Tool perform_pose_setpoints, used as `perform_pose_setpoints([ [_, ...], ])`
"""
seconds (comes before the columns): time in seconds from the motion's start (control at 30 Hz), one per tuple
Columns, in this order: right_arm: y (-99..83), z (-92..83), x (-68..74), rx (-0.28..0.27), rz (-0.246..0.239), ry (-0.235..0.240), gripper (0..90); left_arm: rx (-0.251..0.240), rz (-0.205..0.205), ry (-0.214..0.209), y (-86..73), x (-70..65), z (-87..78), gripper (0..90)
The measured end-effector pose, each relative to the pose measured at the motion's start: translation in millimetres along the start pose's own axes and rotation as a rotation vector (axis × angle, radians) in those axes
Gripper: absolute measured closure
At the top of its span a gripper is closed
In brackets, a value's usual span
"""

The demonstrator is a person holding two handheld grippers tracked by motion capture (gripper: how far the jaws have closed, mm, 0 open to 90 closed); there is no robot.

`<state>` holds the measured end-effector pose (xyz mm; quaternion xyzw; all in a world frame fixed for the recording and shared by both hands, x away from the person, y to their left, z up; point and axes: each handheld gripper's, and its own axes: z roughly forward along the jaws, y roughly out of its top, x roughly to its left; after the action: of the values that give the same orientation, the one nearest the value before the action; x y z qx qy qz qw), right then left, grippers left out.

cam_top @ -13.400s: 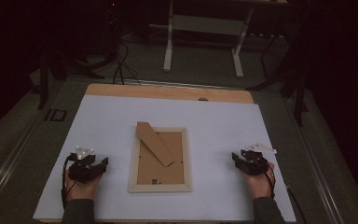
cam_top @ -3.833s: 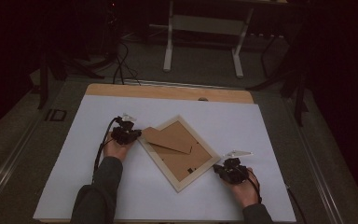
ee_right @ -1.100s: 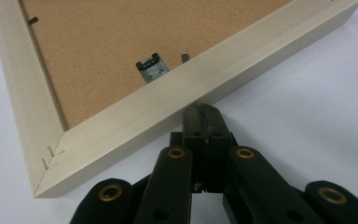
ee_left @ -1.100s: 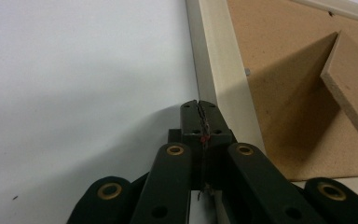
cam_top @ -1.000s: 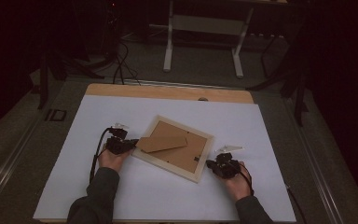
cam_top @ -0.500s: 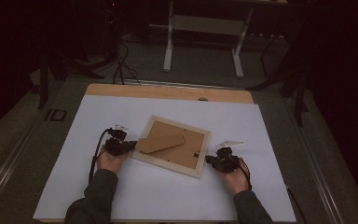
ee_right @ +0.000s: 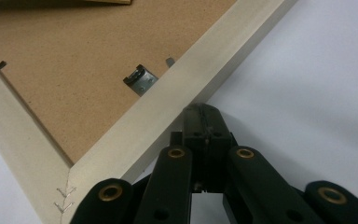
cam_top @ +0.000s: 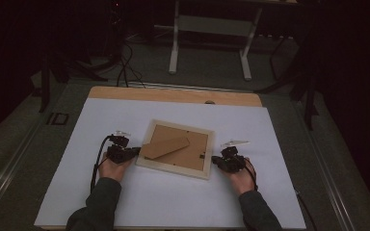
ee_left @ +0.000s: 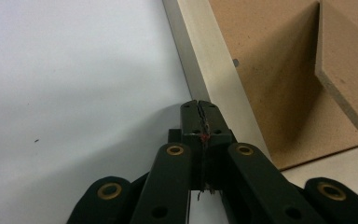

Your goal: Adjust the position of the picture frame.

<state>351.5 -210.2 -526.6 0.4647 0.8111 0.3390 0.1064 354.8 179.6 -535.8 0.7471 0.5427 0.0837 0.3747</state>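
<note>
Lying face-down near the middle of the white bench (cam_top: 279, 139), the pale wooden picture frame (cam_top: 173, 167) sat slightly skewed, its brown backing board (cam_top: 192, 156) up and its cardboard stand (cam_top: 166, 147) angled toward the left. At its left edge the left hand-held gripper (cam_top: 134, 152) rested with jaws shut on nothing, tips touching the frame's rim, while the right hand-held gripper (cam_top: 214, 161), likewise closed and empty, pressed its tips against the right rim. Just inside that rim sat a small metal hanger clip (ee_right: 140, 80).
</note>
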Motion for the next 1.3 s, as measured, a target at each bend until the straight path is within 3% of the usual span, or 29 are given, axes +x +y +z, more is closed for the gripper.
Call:
perform_pose_setpoints([
  [1.1,19.2,11.3,-10.4,0.023,0.002,-0.025,90.0,0.001,-0.020,0.021,-5.2,-7.4,-3.0,90.0],
  [1.3,21.8,12.9,-14.9,0.030,0.003,-0.006,90.0,0.004,-0.024,0.028,-5.1,-8.9,-3.1,90.0],
])
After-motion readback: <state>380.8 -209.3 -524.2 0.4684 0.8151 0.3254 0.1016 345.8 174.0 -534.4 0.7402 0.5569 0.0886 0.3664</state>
